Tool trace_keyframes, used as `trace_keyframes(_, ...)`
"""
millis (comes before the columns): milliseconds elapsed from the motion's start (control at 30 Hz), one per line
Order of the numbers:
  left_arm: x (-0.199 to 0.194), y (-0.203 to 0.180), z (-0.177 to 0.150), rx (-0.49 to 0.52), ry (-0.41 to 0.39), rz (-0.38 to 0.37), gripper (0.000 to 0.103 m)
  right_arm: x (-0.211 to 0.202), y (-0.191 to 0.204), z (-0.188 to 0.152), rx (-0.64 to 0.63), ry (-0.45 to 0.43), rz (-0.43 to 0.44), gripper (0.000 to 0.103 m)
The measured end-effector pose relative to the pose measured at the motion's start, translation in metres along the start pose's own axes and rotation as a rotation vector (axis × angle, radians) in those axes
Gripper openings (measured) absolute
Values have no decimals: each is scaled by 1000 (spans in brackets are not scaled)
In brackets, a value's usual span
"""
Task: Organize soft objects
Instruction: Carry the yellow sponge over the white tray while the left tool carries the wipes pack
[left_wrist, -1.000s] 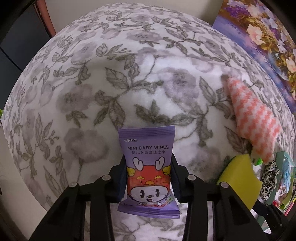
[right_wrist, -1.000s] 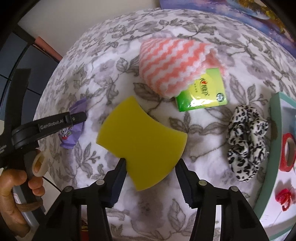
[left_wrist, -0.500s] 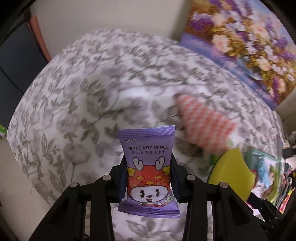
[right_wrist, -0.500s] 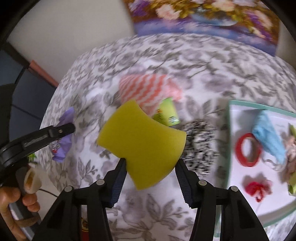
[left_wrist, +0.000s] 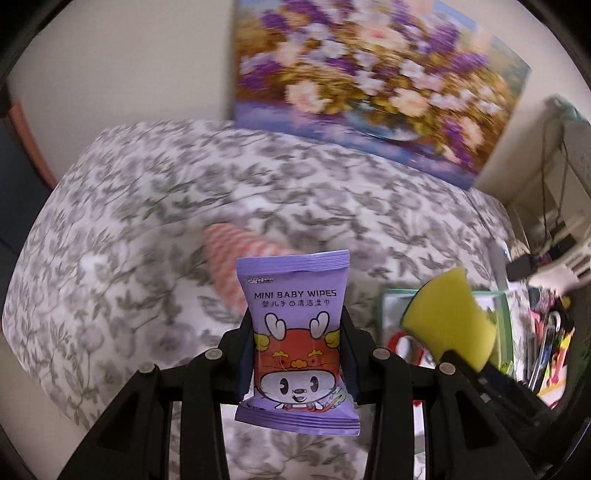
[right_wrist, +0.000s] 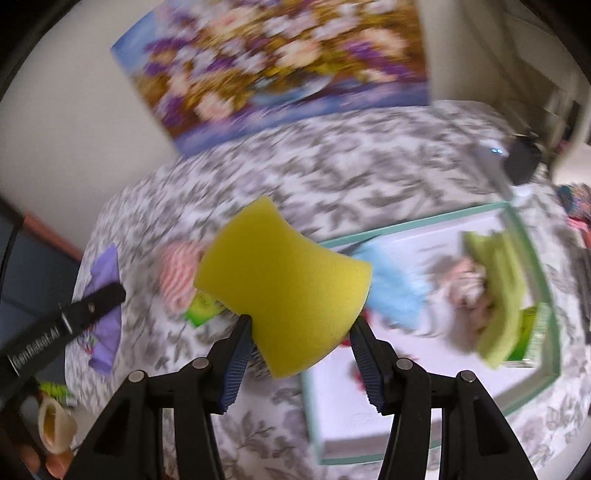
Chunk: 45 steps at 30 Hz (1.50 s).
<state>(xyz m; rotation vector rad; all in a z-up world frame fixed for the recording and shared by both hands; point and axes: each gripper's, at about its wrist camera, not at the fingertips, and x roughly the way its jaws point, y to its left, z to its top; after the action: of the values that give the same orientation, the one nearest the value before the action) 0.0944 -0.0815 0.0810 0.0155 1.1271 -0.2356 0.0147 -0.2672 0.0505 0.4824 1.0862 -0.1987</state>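
Your left hand-held gripper (left_wrist: 297, 354) is clamped on the purple baby wipes packet (left_wrist: 295, 343), pads pressing its two long edges. The packet stands upright between the fingers, long axis running straight away from the camera, its printed face toward the lens and its crimped top end farthest out, raised above the surface.

Your right hand-held gripper (right_wrist: 301, 352) grasps the yellow sponge (right_wrist: 282, 286) by its narrow curved waist. The sponge is tilted, its long axis leaning up toward the left, one broad face toward the camera; it hangs over the near left corner of the teal-rimmed tray (right_wrist: 417, 225).

The surface (left_wrist: 147, 206) wears a white cloth printed with grey leaves and flowers. On it, left of the tray, lie a pink-and-white zigzag cloth (right_wrist: 177, 273) and, touching it, a green packet (right_wrist: 201, 308). In the tray lie a light blue cloth (right_wrist: 395, 295) and a green cloth (right_wrist: 498, 288). A flower painting (left_wrist: 373, 85) leans against the pale wall behind.
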Motion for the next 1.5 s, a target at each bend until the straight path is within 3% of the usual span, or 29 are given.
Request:
trace_keyframes(300,26,-69,-12,109,34,-28,41,-11,-77,11,177,-23,-55,57)
trace_keyframes(467,56,-97,-29,161,118,-71,41,-6,-106,12,237,-14,-67,57)
trace_keyframes(600,64,-117,-39,218,139,-78,41,0,-128,11,297,5,-64,57)
trace_keyframes(967,73,-149,-52,308,155,-104,42,3,-143,9,325,7,-86,57)
trace_keyframes(1200,101,-158,-58,315,213,-140,42,27,-155,3,335,69,-134,57)
trace_keyframes(1500,121,-156,-60,299,210,-125,42,37,-160,-1,340,98,-137,59)
